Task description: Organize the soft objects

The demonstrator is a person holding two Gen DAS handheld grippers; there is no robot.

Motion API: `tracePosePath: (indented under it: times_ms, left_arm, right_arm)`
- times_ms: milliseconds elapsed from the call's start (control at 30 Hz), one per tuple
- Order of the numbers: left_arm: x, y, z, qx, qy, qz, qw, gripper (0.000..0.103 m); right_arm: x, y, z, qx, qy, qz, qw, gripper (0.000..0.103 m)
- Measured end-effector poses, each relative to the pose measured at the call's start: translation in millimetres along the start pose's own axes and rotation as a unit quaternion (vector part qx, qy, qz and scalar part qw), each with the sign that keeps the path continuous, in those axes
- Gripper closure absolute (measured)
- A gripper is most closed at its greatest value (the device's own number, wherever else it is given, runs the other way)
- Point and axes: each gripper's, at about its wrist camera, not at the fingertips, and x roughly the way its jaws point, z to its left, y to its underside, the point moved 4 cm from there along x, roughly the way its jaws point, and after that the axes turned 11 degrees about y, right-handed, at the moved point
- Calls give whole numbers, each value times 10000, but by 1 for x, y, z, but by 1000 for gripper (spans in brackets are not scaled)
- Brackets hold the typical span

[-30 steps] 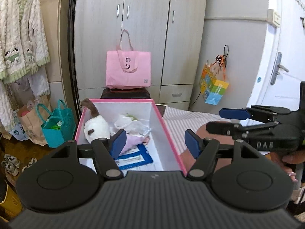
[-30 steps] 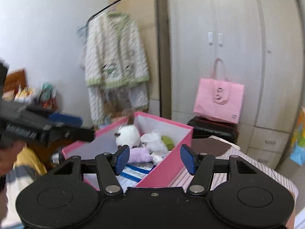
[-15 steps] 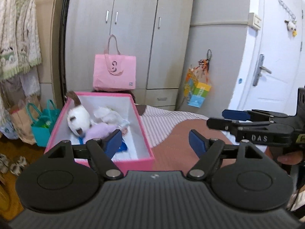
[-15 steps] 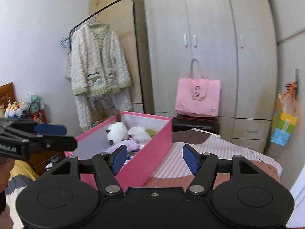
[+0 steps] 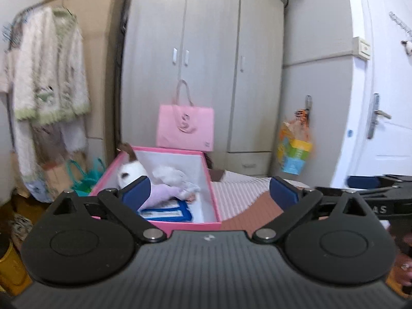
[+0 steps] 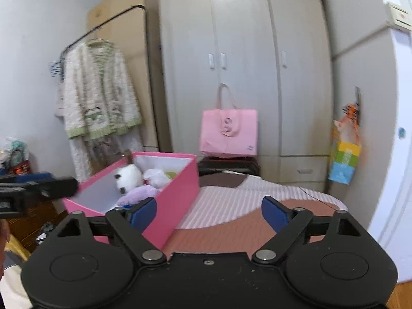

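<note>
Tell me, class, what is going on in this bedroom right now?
A person holds a two-finger gripper in each hand, both aimed toward an open pink cardboard box on a striped bedspread. The box holds a white plush toy with a brown ear, a fluffy white toy, a lilac soft toy and blue-edged packets. The left gripper and right gripper have just been opening; their fingers stand wide apart with nothing between them.

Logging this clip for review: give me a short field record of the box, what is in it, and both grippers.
container: pink box on the striped bed cover
contents: white plush toy, purple plush, blue-framed item
left gripper: open, holding nothing, jaws have just been opening
right gripper: open, holding nothing, jaws have just been opening
</note>
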Motion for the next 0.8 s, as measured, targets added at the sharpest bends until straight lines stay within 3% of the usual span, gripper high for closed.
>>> tracePosePath:
  times_ms: [100,200,267,433,600,800]
  left_arm:
    - [2,6,-1,-1,-36,97,9999,0]
    - [9,13,0,80,-51,312,9995,0]
    - [16,17,0,228,-287,365,9987,0]
    - [26,28,3,30,-235,588,9980,0]
    - [28,34,-5,249,-534,724,9956,0]
    - [29,37,-14,377,-498,734,9953,0]
  right_arm:
    - [-5,5,-3,-9,233,-7,9997,0]
    - [-13,12,-1,-105,349,36,9993,0]
    - [-18,16,3,-349,259,39,9990,0]
    - [-23,22,-4,-53,172,132,9998,0]
    - [-18,23,-10,-19,456,321,9984,0]
    - [-23,25,-15,172,553,283,9979,0]
